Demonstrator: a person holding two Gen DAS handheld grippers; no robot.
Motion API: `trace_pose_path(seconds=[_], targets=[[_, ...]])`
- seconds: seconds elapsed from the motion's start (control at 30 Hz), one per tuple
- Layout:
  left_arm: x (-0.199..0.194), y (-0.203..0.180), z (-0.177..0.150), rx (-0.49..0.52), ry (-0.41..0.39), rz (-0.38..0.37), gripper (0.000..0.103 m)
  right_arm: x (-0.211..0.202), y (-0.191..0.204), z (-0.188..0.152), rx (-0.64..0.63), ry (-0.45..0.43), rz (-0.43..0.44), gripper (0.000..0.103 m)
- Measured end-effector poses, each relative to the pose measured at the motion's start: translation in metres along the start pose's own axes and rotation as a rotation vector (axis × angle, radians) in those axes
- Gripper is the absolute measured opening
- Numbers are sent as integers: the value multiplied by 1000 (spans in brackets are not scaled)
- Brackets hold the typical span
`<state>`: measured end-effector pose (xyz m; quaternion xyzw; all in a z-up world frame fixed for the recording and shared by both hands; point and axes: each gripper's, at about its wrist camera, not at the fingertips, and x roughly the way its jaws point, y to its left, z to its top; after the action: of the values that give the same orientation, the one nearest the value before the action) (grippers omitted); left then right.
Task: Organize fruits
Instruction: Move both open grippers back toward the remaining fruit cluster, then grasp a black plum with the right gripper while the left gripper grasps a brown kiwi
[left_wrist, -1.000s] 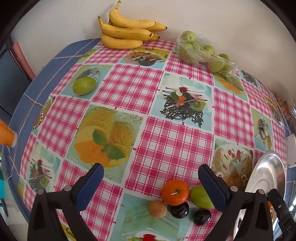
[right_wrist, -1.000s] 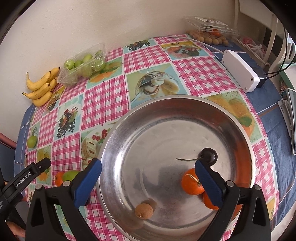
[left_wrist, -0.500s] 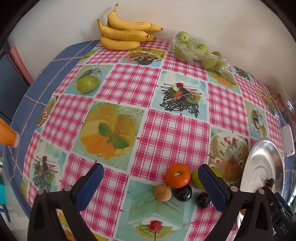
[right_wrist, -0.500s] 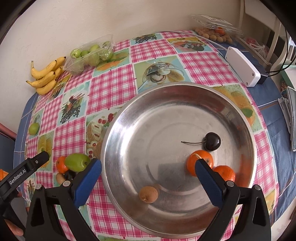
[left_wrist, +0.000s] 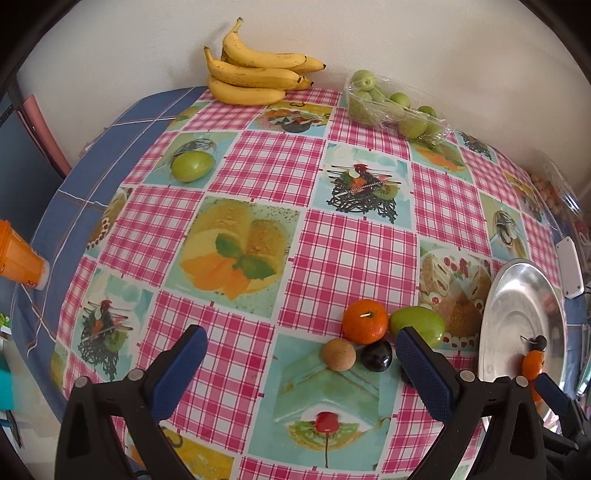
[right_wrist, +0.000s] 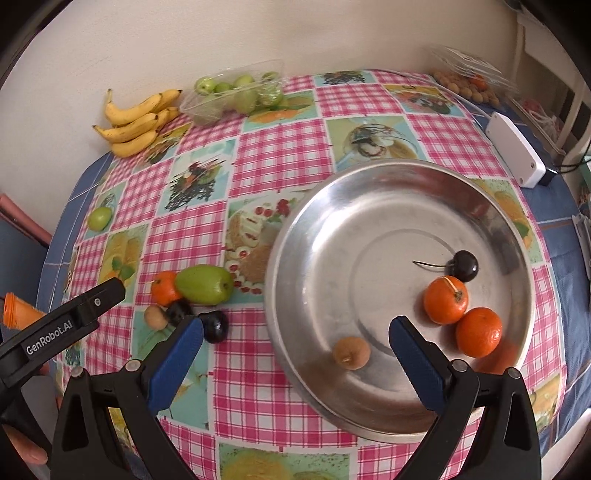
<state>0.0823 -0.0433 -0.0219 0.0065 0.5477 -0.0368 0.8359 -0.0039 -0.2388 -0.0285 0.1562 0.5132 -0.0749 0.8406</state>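
Note:
A loose cluster lies on the checked cloth: a mandarin (left_wrist: 365, 320), a green fruit (left_wrist: 417, 325), a brown longan (left_wrist: 338, 353) and a dark plum (left_wrist: 376, 354). My left gripper (left_wrist: 299, 347) hovers open just short of them, its right finger covering a second plum (right_wrist: 216, 325). The steel bowl (right_wrist: 369, 229) holds a cherry (right_wrist: 463, 265), two mandarins (right_wrist: 445, 300) and a longan (right_wrist: 351, 352). My right gripper (right_wrist: 295, 332) is open and empty above the bowl's near left rim. The same bowl (left_wrist: 517, 295) shows at the right edge of the left wrist view.
Bananas (left_wrist: 255, 75) and a clear tray of green fruits (left_wrist: 395, 107) sit by the far wall. A lone green fruit (left_wrist: 192, 166) lies far left. A white box (right_wrist: 515, 149), a tray of longans (right_wrist: 465, 83) and an orange cup (left_wrist: 18, 258) stand at the table's edges.
Both grippers have pulled back and upward, so more of the table shows. The right one has shifted left off the bowl's middle. No fruit has been picked up.

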Motion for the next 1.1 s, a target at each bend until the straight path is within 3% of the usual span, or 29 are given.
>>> trace_pose_path(seconds=[0.37, 0.87, 1.1], targets=[[-11, 28, -6, -95, -24, -5, 103, 2, 28, -5, -34, -13, 104, 101], [-3, 55, -7, -179, 7, 2, 103, 24, 56, -7, -107, 42, 136, 100], [4, 56, -7, -195, 33, -20, 103, 20, 58, -4, -110, 17, 168, 100]])
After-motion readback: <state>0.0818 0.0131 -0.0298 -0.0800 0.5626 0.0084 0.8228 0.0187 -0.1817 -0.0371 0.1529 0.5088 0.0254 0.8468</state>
